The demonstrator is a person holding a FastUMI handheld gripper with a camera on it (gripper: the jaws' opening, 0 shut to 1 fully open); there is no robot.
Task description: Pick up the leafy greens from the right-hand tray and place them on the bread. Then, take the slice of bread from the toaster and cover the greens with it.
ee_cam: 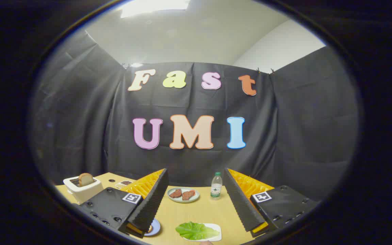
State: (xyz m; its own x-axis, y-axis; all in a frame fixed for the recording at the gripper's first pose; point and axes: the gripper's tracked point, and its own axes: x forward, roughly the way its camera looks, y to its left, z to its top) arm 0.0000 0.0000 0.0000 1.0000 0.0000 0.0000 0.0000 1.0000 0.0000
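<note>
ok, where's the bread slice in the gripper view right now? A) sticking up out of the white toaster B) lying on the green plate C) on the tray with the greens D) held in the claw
A: the bread slice stands upright in the slot of the white toaster, off beyond the claw, whose fingers are open and hold nothing; the leafy greens lie on their tray between the fingers.

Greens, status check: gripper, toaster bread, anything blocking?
Gripper open, holding nothing. Greens on tray, low between the fingers. Bread in toaster. Meat plate, bottle beyond; nothing blocking.
</note>
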